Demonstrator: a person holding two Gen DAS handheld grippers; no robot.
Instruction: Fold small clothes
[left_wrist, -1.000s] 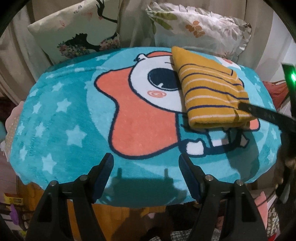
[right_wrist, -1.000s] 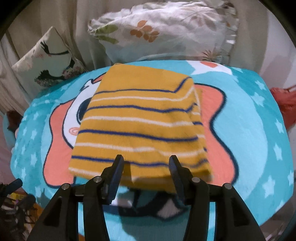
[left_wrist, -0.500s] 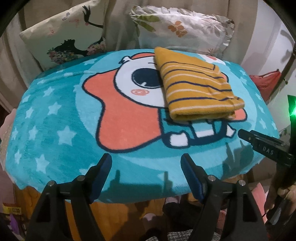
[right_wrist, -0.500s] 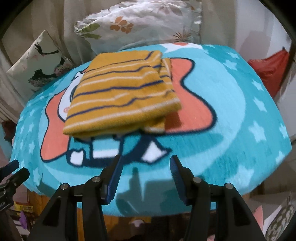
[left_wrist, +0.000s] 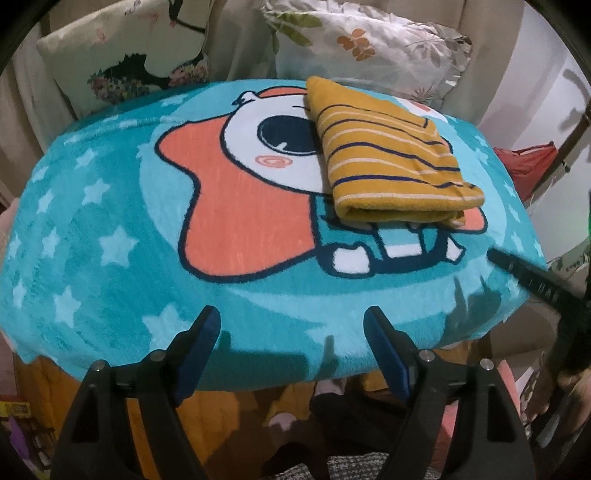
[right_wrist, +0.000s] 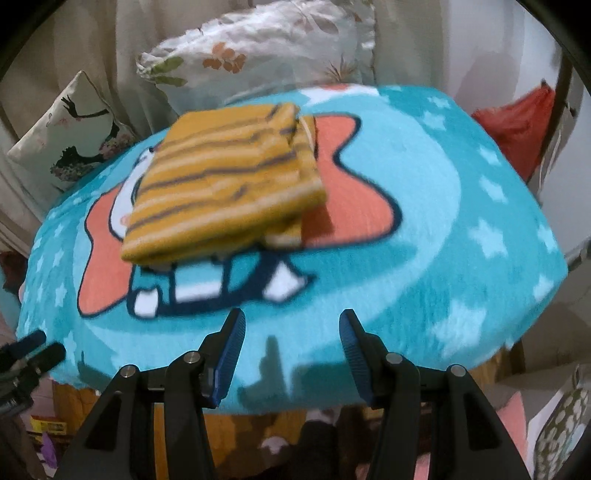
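Both claws (left_wrist: 291, 325) (right_wrist: 291, 328) empty, angled down, left opening.

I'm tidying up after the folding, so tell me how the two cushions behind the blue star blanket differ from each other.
The left cushion carries dark bird silhouettes with small flowers, while the right cushion has orange blossoms and green leaves. The left cushion stands up on its edge with smooth fabric; the right cushion lies lower with crinkled, shiny fabric. Both are pale and sit just beyond the star blanket.

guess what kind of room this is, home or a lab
Most likely a home, a living room or bedroom. A folded yellow striped garment lies on a cartoon-print blue plush blanket, with two printed cushions leaning against a curtain behind.
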